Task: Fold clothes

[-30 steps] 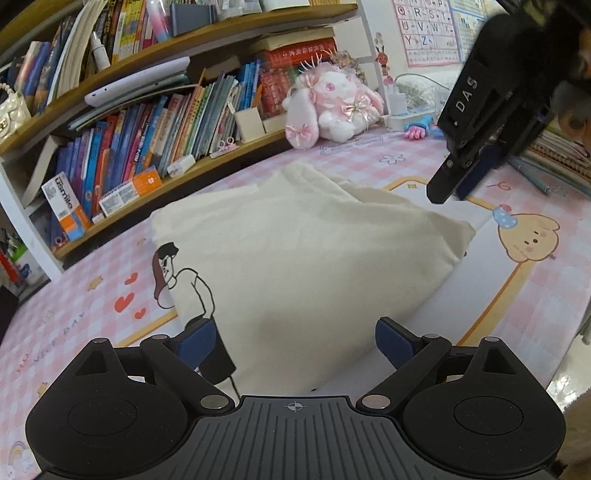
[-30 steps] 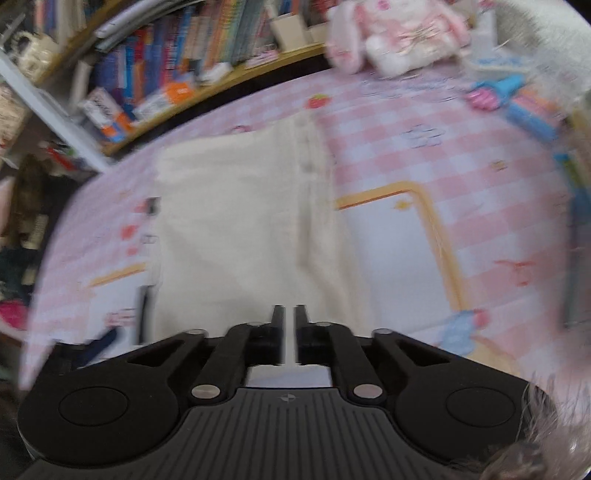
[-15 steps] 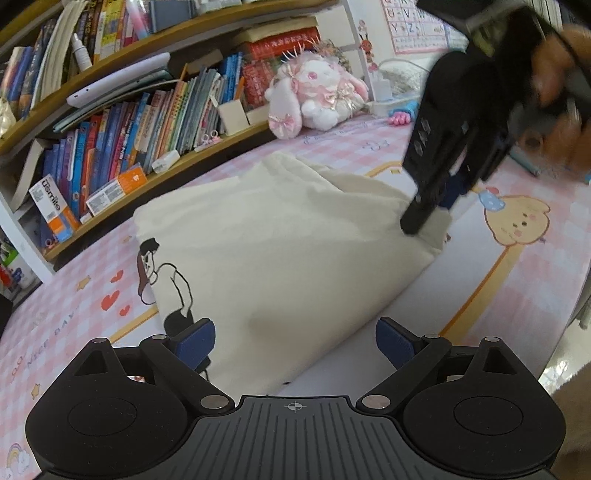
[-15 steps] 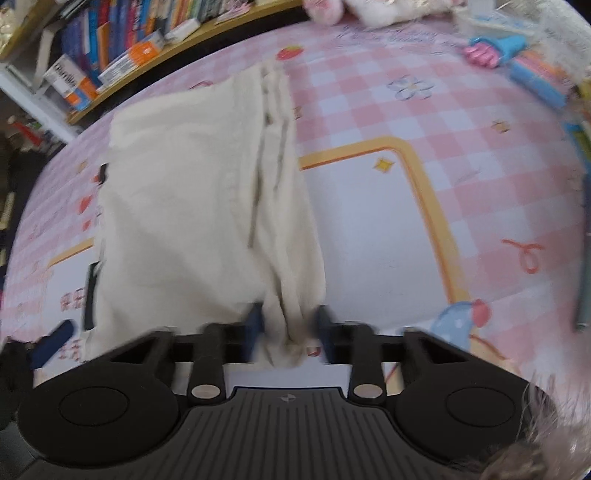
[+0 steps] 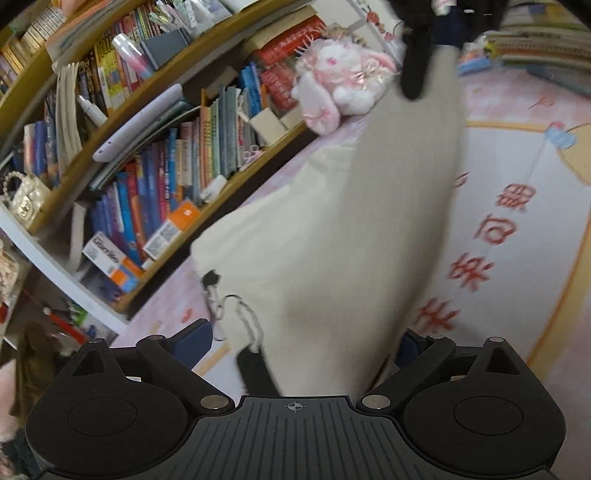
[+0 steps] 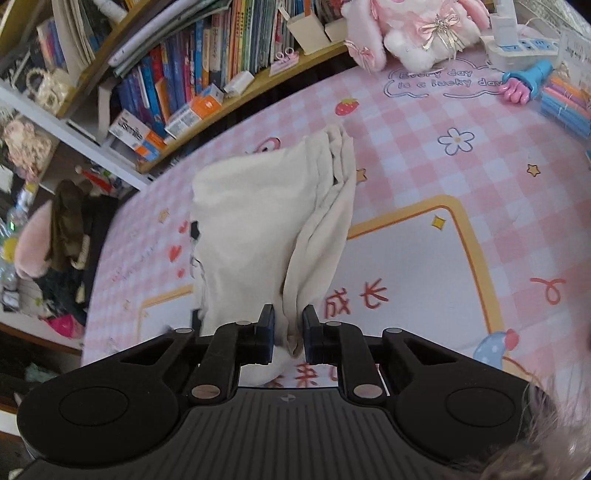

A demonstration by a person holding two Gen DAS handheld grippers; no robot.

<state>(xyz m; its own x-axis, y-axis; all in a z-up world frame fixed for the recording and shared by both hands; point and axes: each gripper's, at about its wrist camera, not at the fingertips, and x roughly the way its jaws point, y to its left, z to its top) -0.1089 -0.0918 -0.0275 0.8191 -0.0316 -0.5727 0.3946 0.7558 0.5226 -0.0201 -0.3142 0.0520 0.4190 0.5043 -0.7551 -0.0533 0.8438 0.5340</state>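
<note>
One cream garment point(image 6: 258, 229) is being worked on the pink checked table cover point(image 6: 461, 177), and it is lifted at one corner. That corner is pinched between the narrowly parted fingers of the right gripper point(image 6: 289, 330), just ahead of the tool, and from it the cloth is drawn up in a ridge of bunched layers running away toward the far edge. The rest of the garment lies flat to the left of that ridge, with a small dark print point(image 6: 195, 230) showing at its left edge.

Some folding appears to be under way: a side is raised as if to be carried over, but no finished, squared stack is seen, so smoothing and at least one more fold are judged to remain. How many folds the cloth already holds cannot be read.

From the left wrist, the left gripper point(image 5: 301, 341) is seen spread wide, with the cloth point(image 5: 332, 240) passing between its fingers; nothing is gripped by it. Much here is blurred. The right gripper is cut off at the top of that view, and the near hem is hidden behind both tools. A bookshelf point(image 6: 207, 74) and a pink plush rabbit point(image 6: 417, 33) stand beyond.
</note>
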